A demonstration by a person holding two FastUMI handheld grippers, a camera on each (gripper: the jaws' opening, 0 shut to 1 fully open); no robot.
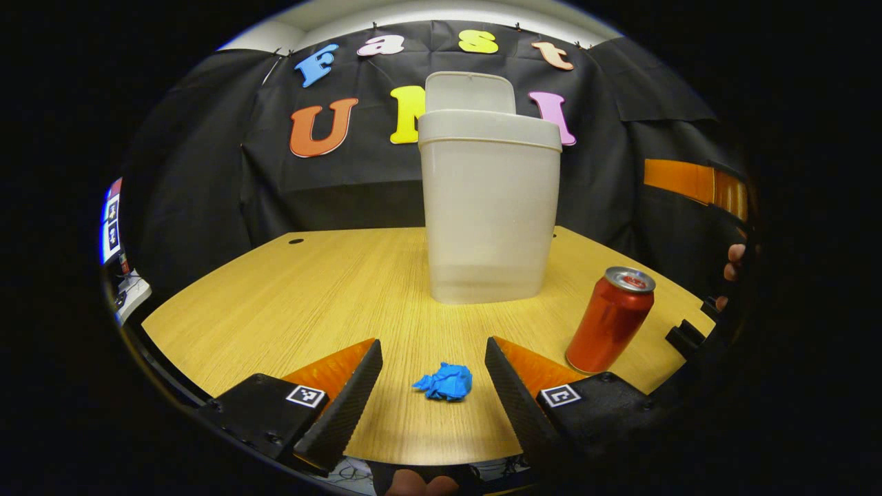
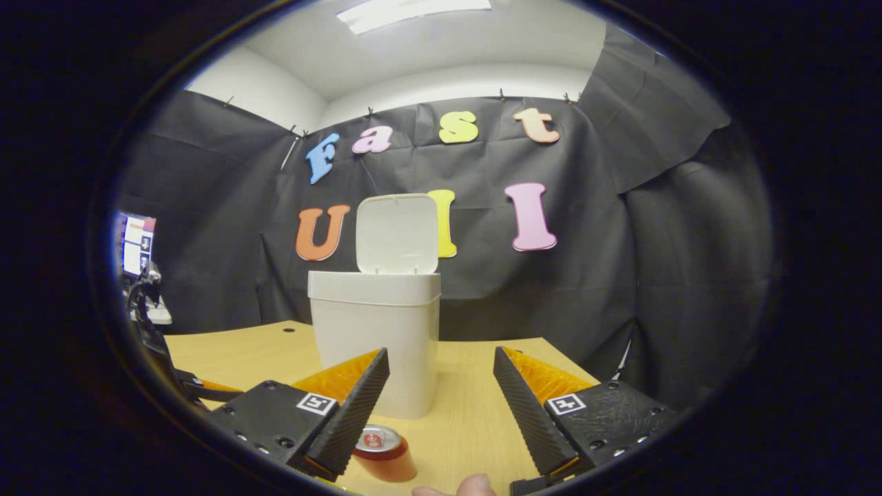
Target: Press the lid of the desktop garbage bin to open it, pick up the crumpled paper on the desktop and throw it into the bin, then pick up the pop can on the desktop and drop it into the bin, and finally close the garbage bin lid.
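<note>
The white bin (image 1: 489,207) stands upright at the middle of the wooden table (image 1: 275,303) with its lid (image 1: 470,92) flipped up and open. A blue crumpled paper (image 1: 444,381) lies on the table between the spread fingers of my left gripper (image 1: 433,375), which is open and not touching it. A red pop can (image 1: 610,319) stands to the right of the paper. In the right gripper view the bin (image 2: 375,337) and its raised lid (image 2: 397,234) are ahead, and the can (image 2: 382,451) sits below my open right gripper (image 2: 441,393).
Black cloth walls close the booth behind and beside the table. A monitor (image 2: 136,242) and cables sit off the table's left edge. A hand and part of the other gripper (image 1: 689,334) show at the right edge of the left gripper view.
</note>
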